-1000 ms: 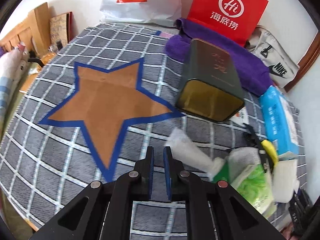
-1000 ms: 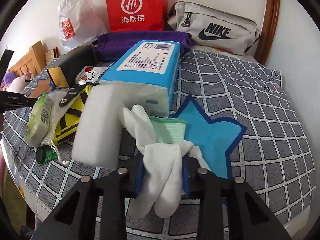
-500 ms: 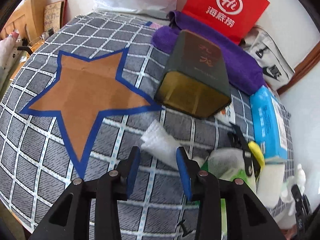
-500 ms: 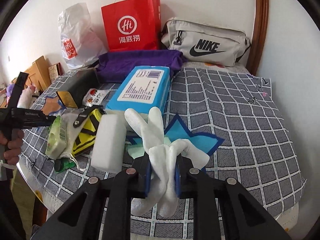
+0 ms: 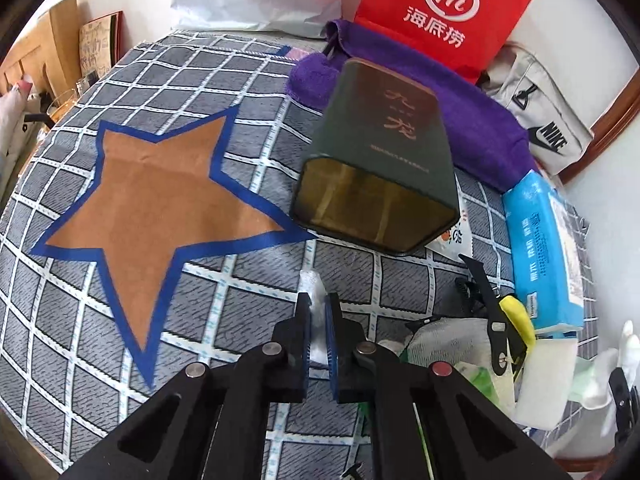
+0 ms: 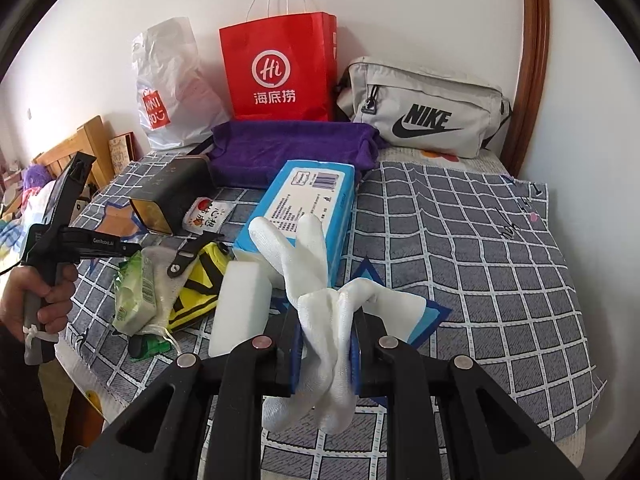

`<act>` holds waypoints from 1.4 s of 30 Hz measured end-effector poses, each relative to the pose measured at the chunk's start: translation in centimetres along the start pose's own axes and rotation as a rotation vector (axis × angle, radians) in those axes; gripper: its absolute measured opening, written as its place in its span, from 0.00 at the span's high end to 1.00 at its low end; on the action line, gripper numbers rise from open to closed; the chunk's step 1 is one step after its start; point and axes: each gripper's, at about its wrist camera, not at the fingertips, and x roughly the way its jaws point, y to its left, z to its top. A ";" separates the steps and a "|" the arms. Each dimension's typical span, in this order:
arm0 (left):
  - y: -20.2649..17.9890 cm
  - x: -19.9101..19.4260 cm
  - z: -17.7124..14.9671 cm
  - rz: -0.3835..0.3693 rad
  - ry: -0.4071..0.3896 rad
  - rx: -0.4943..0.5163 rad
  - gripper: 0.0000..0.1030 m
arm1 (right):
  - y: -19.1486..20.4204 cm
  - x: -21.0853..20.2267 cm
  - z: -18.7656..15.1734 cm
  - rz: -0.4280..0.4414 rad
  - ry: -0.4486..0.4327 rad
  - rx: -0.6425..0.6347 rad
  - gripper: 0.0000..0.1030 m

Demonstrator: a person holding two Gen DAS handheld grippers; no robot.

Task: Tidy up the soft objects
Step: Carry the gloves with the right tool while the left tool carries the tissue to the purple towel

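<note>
The left gripper (image 5: 318,312) pinches a clear plastic wrapper (image 5: 314,286) at lower centre, the dark tin (image 5: 380,172) lying just beyond. The right gripper (image 6: 326,340) clamps a white glove (image 6: 320,300), with the sponge block (image 6: 240,304) and blue tissue pack (image 6: 304,204) crowding behind it.

**Cloth, plastic, tin and paper on the bed**

The checked bedcover (image 5: 248,92) is matt woven cloth with a brown star patch (image 5: 160,208). The dark green tin (image 5: 380,176) looks like smooth metal, its gold end faintly glossy. The purple towel (image 6: 292,148) is fuzzy terry. The tissue pack (image 6: 304,204) wears shiny blue plastic film. The white glove (image 6: 320,308) is soft knit fabric. The red bag (image 6: 280,68) is smooth paper, the grey Nike pouch (image 6: 424,108) matt synthetic cloth, the white block (image 6: 240,304) matt foam. The gripper fingers (image 5: 301,344) are matt black plastic.
</note>
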 end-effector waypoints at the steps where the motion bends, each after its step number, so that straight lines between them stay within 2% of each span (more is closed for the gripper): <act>1: 0.3 -0.3 0.0 -0.009 -0.002 -0.008 0.93 | 0.1 -0.1 0.2 0.002 -0.004 -0.001 0.82; 14: 2.6 -6.2 1.9 0.004 -0.133 -0.038 0.93 | 0.8 0.0 2.9 0.031 -0.043 -0.014 0.82; 23: 0.6 -8.7 5.3 -0.017 -0.203 0.005 0.93 | 1.2 1.2 6.9 0.041 -0.053 -0.004 0.82; 32: -1.7 -9.2 9.4 -0.017 -0.240 0.046 0.93 | 0.9 4.0 12.3 0.067 -0.072 0.018 0.82; 42: -3.7 -7.1 14.1 -0.024 -0.248 0.080 0.93 | -0.4 8.2 18.2 0.105 -0.067 0.060 0.82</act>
